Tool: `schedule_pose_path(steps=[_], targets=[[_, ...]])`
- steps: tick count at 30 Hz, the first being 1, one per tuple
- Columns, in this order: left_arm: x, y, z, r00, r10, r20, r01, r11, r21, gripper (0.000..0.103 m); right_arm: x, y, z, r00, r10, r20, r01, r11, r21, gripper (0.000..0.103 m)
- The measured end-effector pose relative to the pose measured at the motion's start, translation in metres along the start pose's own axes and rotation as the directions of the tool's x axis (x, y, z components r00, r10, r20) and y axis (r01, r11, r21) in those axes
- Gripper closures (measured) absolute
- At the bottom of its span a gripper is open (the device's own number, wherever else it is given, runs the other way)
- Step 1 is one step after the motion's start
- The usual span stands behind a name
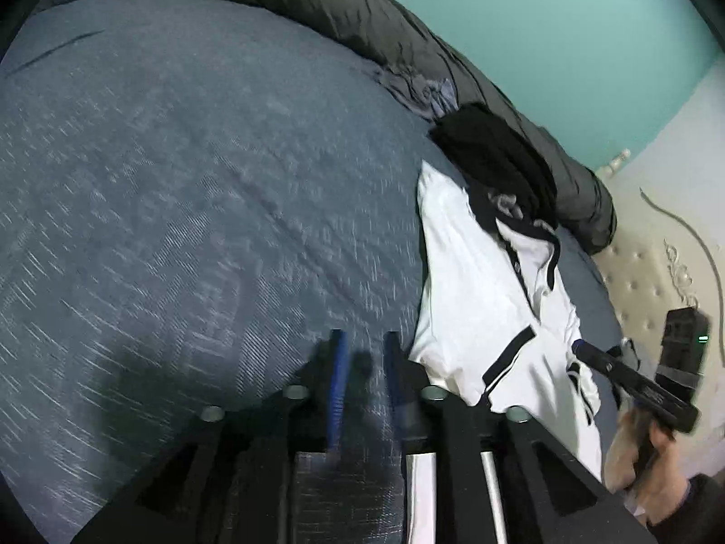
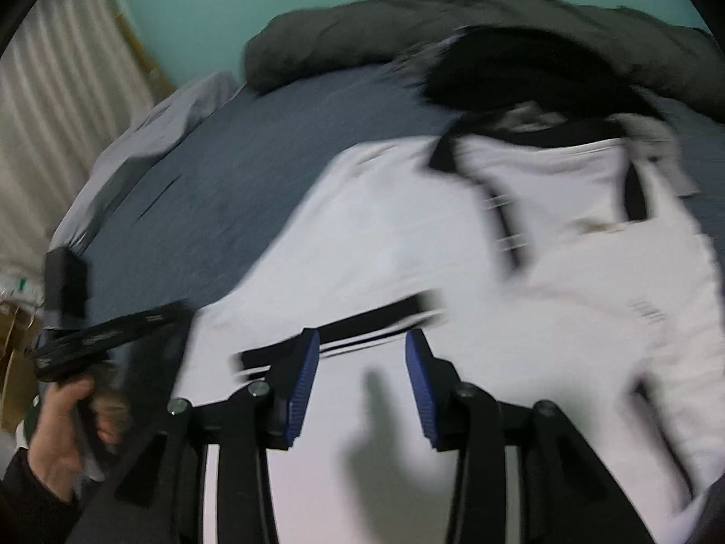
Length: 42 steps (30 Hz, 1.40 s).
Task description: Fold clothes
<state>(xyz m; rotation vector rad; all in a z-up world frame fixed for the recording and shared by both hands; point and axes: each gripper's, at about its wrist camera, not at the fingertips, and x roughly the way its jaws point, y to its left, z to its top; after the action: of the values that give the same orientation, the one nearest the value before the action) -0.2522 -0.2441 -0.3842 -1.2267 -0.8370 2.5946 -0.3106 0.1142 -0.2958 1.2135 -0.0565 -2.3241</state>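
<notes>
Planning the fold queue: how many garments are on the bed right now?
2: a white shirt with black trim spread on the blue bedsheet, and a black garment bunched at its collar. More may be hidden under it.

Both wrist views look down closely; sharing white shirt [image 1: 489, 299].

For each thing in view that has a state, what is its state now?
White shirt: lying spread on the bed, unfolded.
Black garment: crumpled, beside the shirt collar.
Grey duvet: bunched along the wall.
Left gripper: open, holding nothing.
Right gripper: open, over the shirt.
</notes>
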Motion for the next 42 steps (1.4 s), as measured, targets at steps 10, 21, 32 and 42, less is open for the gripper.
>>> schedule_pose_path(steps=[10, 21, 32, 42], targets=[[0.059, -0.045, 0.081, 0.997, 0.067, -0.043, -0.062, 0.992, 0.106, 0.054, -0.013, -0.168, 0.043, 0.966, -0.258, 0.003, 0.256, 0.96, 0.113, 0.063], [0.16, -0.095, 0.171, 0.974, 0.199, -0.108, -0.172, 0.96, 0.223, 0.055, 0.0, -0.252, 0.075, 0.954, -0.291, -0.077, 0.299, 0.943, 0.146, 0.063], [0.192, -0.094, 0.176, 0.957, 0.267, -0.113, -0.231, 0.938, 0.259, 0.102, 0.016, -0.275, 0.071, 0.964, -0.235, -0.128, 0.254, 0.953, 0.168, 0.063], [0.19, -0.088, 0.184, 0.946, 0.312, -0.089, -0.282, 0.926, 0.249, 0.102, 0.019, -0.289, 0.074, 0.953, -0.288, -0.099, 0.303, 0.929, 0.211, 0.1]])
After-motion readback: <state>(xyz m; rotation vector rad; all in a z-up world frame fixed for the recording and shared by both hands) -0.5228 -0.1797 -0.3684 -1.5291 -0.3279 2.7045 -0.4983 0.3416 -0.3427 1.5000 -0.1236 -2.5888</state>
